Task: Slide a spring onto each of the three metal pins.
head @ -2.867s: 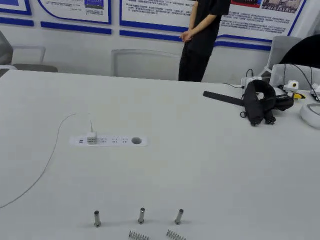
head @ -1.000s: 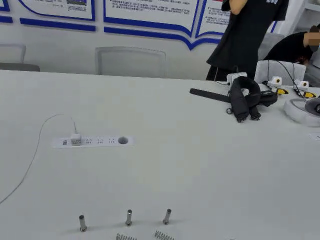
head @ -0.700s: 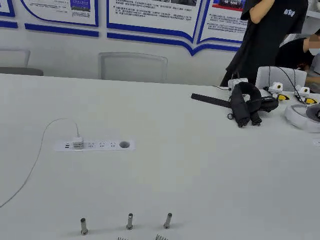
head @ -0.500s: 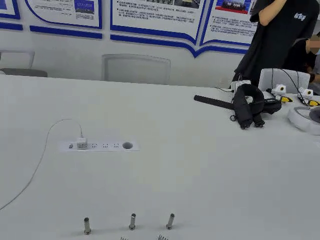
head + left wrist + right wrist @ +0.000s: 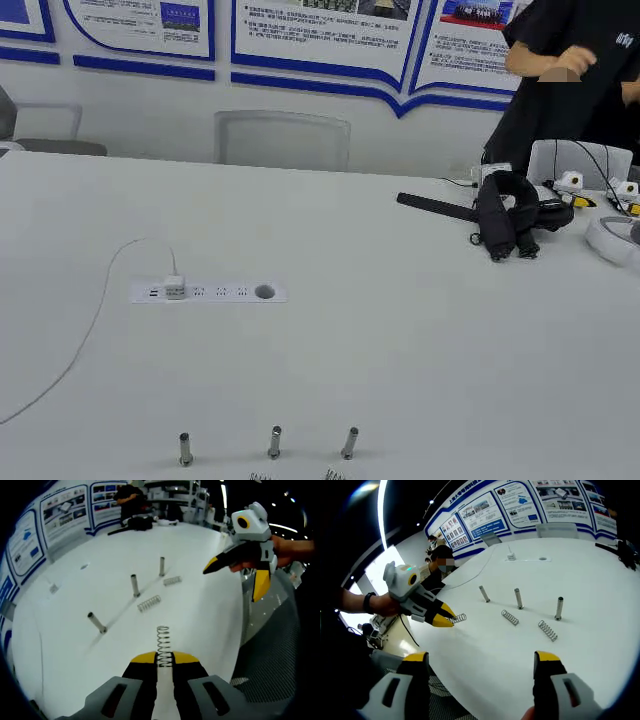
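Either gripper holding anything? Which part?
Left gripper pinches a small coiled metal spring by one end, the rest sticking out ahead. Right gripper is open, holding nothing.

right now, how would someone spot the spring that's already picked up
On the white table, three metal pins stand in a row with two springs lying loose beside them. The third spring sticks out of the left tongs, pinched by one end rather than lying flat.
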A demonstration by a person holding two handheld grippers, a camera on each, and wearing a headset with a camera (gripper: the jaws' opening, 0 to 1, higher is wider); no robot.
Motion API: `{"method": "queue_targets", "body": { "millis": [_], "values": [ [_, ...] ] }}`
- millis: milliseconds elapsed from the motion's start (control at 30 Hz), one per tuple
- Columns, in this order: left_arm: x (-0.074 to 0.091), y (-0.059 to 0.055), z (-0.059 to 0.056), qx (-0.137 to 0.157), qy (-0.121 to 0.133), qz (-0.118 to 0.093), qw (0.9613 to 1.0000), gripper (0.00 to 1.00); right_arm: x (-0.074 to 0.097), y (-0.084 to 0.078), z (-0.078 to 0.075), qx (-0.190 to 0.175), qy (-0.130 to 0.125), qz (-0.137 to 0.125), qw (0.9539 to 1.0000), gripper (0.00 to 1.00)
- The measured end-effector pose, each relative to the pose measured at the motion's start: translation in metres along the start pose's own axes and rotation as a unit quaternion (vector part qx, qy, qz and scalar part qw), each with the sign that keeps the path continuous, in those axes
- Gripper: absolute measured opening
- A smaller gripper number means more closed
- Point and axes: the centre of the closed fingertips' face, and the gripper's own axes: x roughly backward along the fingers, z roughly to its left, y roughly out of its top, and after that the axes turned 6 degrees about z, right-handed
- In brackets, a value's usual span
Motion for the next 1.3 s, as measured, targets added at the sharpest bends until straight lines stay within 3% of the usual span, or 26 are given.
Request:
{"method": "queue_targets", "body": {
  "millis": [600, 1100, 1300],
  "values": [
    [0.015, 0.039, -0.021, -0.037, -0.006, -0.037, 0.9986, 0.1, 0.001, 0.024, 0.014, -0.001, 0.045, -0.032, 0.9984, 0.7],
    [0.016, 0.059, -0.052, -0.08, -0.03, -0.057, 0.9947, 0.1, 0.001, 0.045, 0.032, -0.03, 0.106, -0.066, 0.9917, 0.39],
    [0.017, 0.066, -0.061, -0.086, -0.034, -0.066, 0.9936, 0.1, 0.0, 0.043, 0.038, -0.035, 0.122, -0.063, 0.9899, 0.35]
  ]
}}
